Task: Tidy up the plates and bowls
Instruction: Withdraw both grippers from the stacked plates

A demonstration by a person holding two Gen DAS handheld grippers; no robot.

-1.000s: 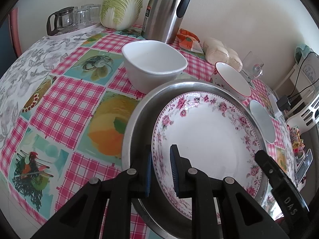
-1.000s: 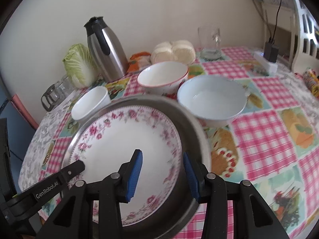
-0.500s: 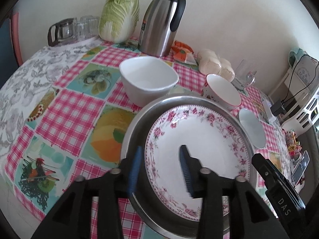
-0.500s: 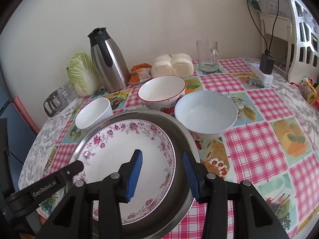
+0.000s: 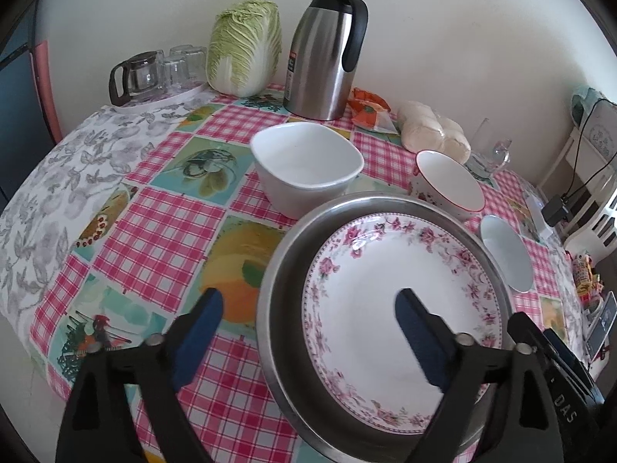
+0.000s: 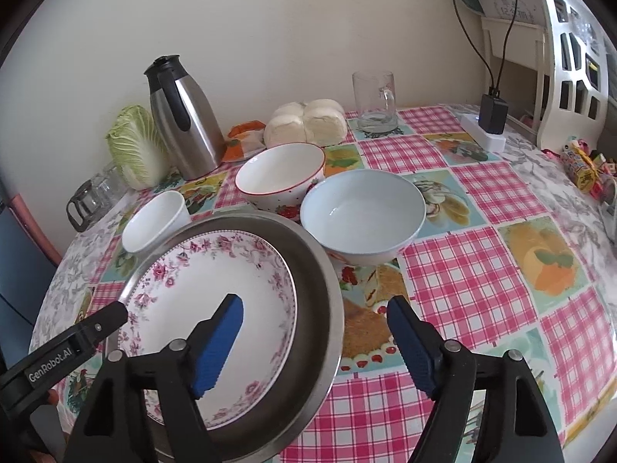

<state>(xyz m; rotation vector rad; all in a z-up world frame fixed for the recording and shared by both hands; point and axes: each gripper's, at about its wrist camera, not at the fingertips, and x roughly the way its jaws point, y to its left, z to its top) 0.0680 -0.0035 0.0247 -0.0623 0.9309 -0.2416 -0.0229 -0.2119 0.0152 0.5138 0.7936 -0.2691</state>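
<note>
A round metal dish (image 5: 285, 270) sits on the checked tablecloth with a white, pink-flowered plate (image 5: 385, 262) inside it. My left gripper (image 5: 308, 297) straddles the dish's left rim; its jaws are opening and the pads stand clear of the metal. My right gripper (image 6: 316, 301) straddles the right rim of the dish (image 6: 320, 270), jaws also opening, touching nothing. Beyond the floral plate (image 6: 200, 270) stand a white squarish bowl (image 5: 306, 166), a red-rimmed strawberry bowl (image 6: 279, 173) and a pale blue bowl (image 6: 362, 212).
Along the wall are a steel thermos (image 5: 326, 50), a cabbage (image 5: 243, 42), a glass pot and tumblers on a tray (image 5: 154, 73), bagged buns (image 6: 306, 121) and a glass mug (image 6: 374, 102). A power strip with a charger (image 6: 488, 123) lies at the right.
Both grippers' jaws have spread wide and let go of the metal dish's rim. The dish with the plate has dropped away from the cameras.
</note>
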